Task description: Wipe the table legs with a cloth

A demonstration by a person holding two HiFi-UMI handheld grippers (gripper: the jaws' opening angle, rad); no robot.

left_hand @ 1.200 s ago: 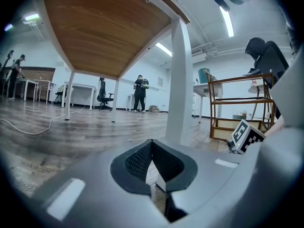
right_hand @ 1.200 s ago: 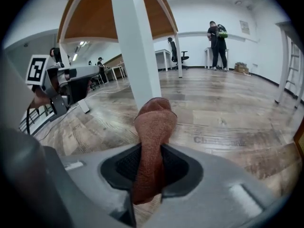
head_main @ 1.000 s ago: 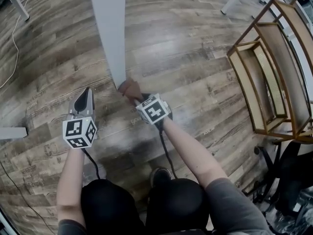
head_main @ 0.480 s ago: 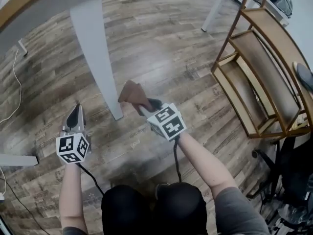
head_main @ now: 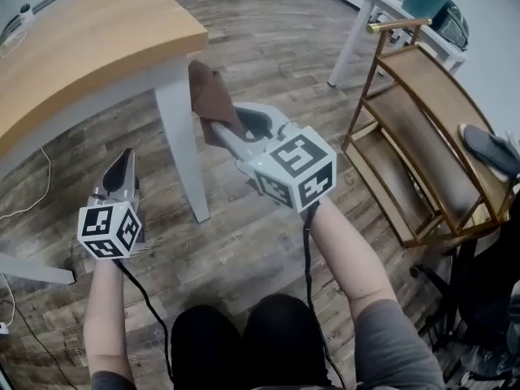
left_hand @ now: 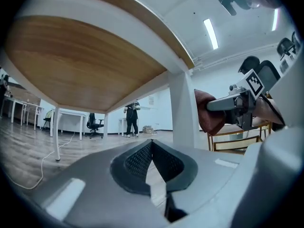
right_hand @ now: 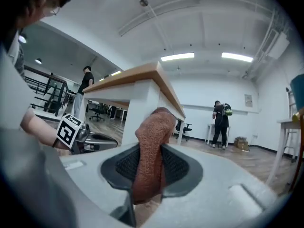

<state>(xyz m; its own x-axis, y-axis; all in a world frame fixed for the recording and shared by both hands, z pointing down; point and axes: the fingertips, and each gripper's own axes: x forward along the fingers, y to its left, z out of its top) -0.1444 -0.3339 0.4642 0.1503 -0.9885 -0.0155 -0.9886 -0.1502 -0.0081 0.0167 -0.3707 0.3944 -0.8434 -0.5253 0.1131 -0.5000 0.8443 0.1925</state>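
Right gripper [head_main: 221, 127] is up high now, jaws clamped on the cloth [head_main: 210, 92], which sits right at the top of the white table leg [head_main: 183, 149], just under the corner of the wooden worktop [head_main: 89, 43]. From where I stand it looks to be against the leg's right face, though whether it's pressing or only just beside it I can't quite tell.

Left gripper [head_main: 123, 162] hangs low beside the leg, on the other side from the cloth, jaws together with nothing in them.

The cloth is rust-brown with a knobbly, towelling sort of weave, bunched into a thick fold that stands up out of the jaws, a short end hanging below them.

To do this stroke well, I'd say: get the free fold flat on the leg rather than the jaw tips, lean in firmly, then draw straight down to the plank floor [head_main: 268, 47]. Grip tight so the fold doesn't drag out. After that, the remaining faces of the leg want the same treatment.
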